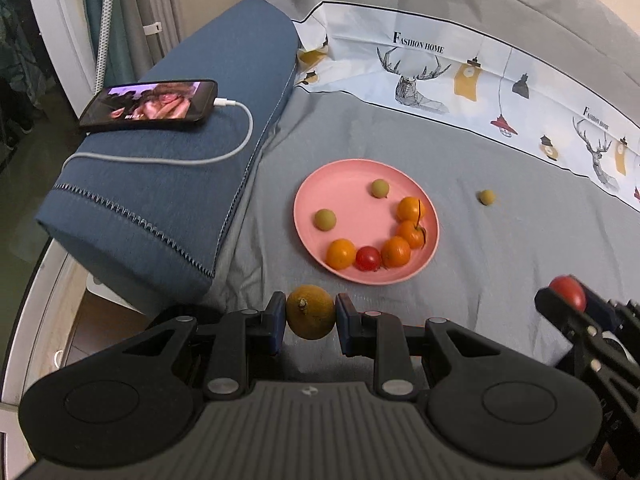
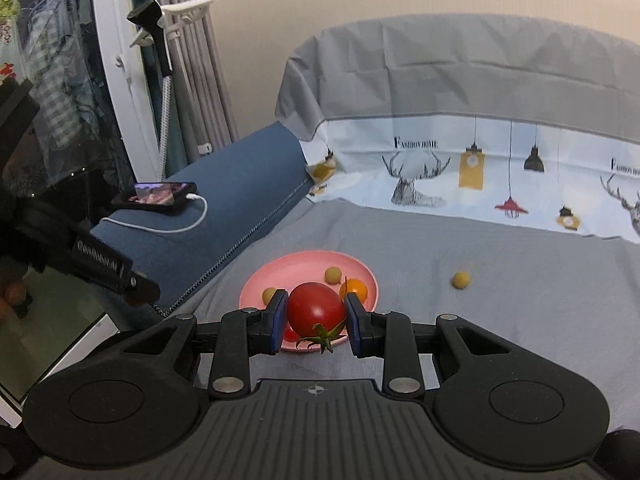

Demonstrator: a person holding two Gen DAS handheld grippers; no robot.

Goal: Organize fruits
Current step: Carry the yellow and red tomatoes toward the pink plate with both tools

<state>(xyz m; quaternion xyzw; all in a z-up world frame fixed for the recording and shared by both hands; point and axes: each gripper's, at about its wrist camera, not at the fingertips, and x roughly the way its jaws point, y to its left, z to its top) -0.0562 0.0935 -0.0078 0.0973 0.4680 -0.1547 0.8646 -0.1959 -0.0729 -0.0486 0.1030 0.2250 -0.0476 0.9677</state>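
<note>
**Both tools loaded, plate part filled**

Left tool [image 1: 311, 317] was clamped on a yellow-brown round fruit [image 1: 310, 312], stem end facing the camera, held just on the camera side of the pink plate [image 1: 312, 184]. Blue pads touched the fruit on both sides.

Right tool [image 2: 316, 318] was clamped on a red tomato [image 2: 316, 308], green calyx hanging at the bottom. It sat in front of the plate's near rim in the right wrist view and hid part of the plate contents. From the left wrist view that tool appeared right of the plate, near the frame edge, tomato visible between its fingers.

Plate lay on the grey bed sheet [image 1: 500, 248]. On the plate:
- two green fruits [image 1: 325, 219] toward its left and far side
- four orange fruits [image 1: 411, 209] along its right and near rim, one with a dark stem
- one small red tomato [image 1: 368, 258] at the near rim, between two of the orange ones, touching at least one

One loose green fruit [image 1: 486, 197] lay on the sheet right of the plate, well apart from it.

Left of the plate: blue cushion [image 1: 180, 184] with a phone [image 1: 150, 105] on top, screen lit, white cable [image 1: 240, 136] plugged in. Beyond the plate: patterned fabric [image 1: 440, 80] with deer and lamp prints and "FASHION HOME" text.
</note>
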